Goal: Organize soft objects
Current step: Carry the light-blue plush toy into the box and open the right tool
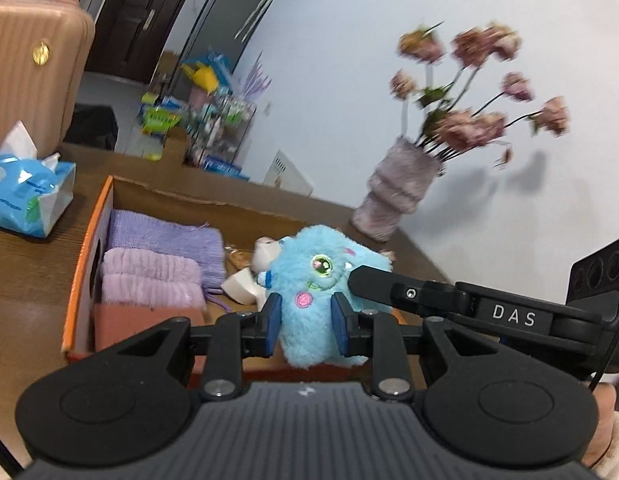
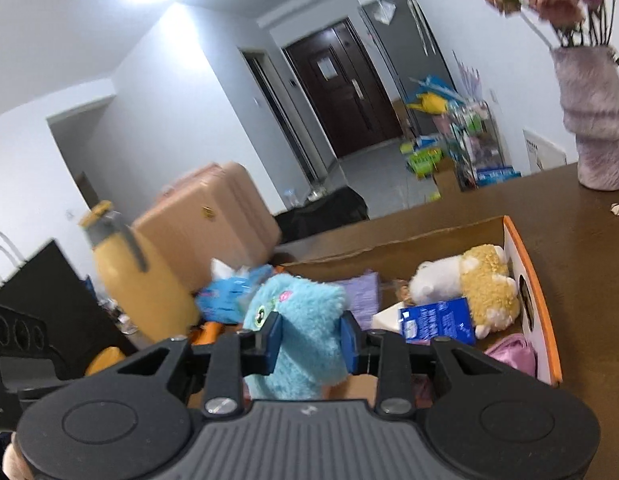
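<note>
Two grippers, the left gripper [image 1: 305, 322] and the right gripper [image 2: 311, 342], both clench one fluffy light-blue plush toy [image 1: 327, 280] above the orange-edged cardboard box [image 1: 85, 240] on the brown wooden tabletop [image 1: 25, 280], beside folded purple towels [image 1: 161, 256].

My left wrist camera sits just behind my left gripper [image 1: 306, 322], looks forward and slightly down, very close on fluffy blue plush toy [image 1: 323, 280]; beyond it open cardboard box with orange rim [image 1: 85, 240], furry pink vase [image 1: 397, 192], white wall. My right wrist camera sits behind my right gripper [image 2: 311, 342], faces box [image 2: 537, 280] from opposite side, toward dark door [image 2: 341, 84]. Both views share plush toy [image 2: 301, 320], box, vase [image 2: 593, 120], brown table [image 1: 29, 280].
</note>
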